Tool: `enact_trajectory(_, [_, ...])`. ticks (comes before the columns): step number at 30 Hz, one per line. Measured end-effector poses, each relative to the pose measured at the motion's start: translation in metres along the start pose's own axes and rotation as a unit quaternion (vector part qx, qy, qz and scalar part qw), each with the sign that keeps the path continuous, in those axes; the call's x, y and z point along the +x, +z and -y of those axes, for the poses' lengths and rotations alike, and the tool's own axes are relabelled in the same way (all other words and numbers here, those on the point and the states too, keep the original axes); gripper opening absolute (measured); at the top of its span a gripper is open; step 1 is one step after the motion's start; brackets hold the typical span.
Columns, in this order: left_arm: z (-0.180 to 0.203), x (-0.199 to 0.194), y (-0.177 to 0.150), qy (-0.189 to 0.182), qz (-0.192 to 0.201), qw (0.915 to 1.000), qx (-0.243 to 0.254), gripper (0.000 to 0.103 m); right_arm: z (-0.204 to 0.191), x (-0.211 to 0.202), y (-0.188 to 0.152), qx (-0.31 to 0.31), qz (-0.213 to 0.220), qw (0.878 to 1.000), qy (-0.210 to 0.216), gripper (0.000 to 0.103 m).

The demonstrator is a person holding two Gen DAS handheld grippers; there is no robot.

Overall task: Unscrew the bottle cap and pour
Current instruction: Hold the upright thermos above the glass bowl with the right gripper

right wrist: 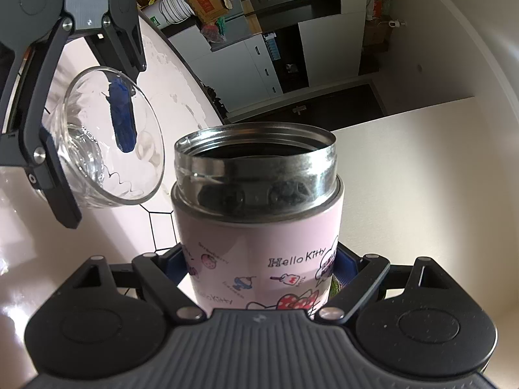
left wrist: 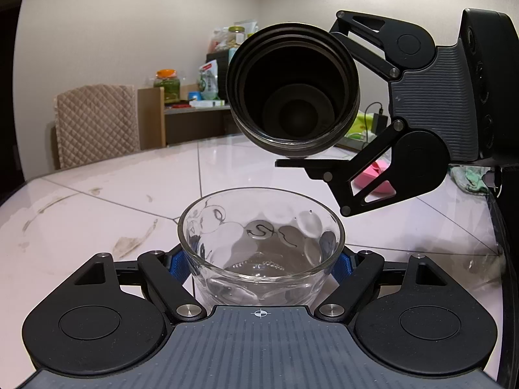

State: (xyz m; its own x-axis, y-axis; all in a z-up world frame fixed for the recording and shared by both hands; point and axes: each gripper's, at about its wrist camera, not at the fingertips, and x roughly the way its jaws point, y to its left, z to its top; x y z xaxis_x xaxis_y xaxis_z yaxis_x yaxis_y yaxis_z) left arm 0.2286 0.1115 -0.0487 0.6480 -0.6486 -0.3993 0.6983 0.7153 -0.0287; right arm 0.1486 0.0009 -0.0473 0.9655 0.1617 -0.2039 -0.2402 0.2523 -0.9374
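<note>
My left gripper (left wrist: 261,264) is shut on a clear glass cup (left wrist: 259,227) that stands on the white table (left wrist: 97,201); a little water lies in its bottom. My right gripper (right wrist: 262,265) is shut on a pink Hello Kitty thermos bottle (right wrist: 256,243) with no cap on its steel mouth. In the left wrist view the bottle (left wrist: 292,90) is tipped on its side above the cup, its open mouth facing me. No stream shows. In the right wrist view the cup (right wrist: 110,139) and the left gripper (right wrist: 86,146) are at upper left.
A padded chair (left wrist: 97,123) and a cluttered wooden shelf (left wrist: 191,110) stand beyond the table. A pink object (left wrist: 376,178) and a cloth (left wrist: 470,178) lie on the table at right. Cabinets (right wrist: 292,42) show in the right wrist view.
</note>
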Motion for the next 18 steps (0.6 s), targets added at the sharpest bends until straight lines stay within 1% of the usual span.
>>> enact_trajectory(2, [0.000,0.000,0.000,0.000,0.000,1.0000,0.000,0.085,0.009,0.004,-0.004,0.001,0.001,1.000,0.002,0.088])
enact_trajectory(8, [0.000,0.000,0.000,0.000,0.000,1.0000,0.000,0.085,0.014,0.005,-0.003,0.018,0.000,1.000,0.008,0.088])
enact_trajectory(18, [-0.001,0.000,0.000,0.000,0.000,1.0000,0.000,0.085,0.018,0.007,-0.005,0.021,-0.003,1.000,0.009,0.088])
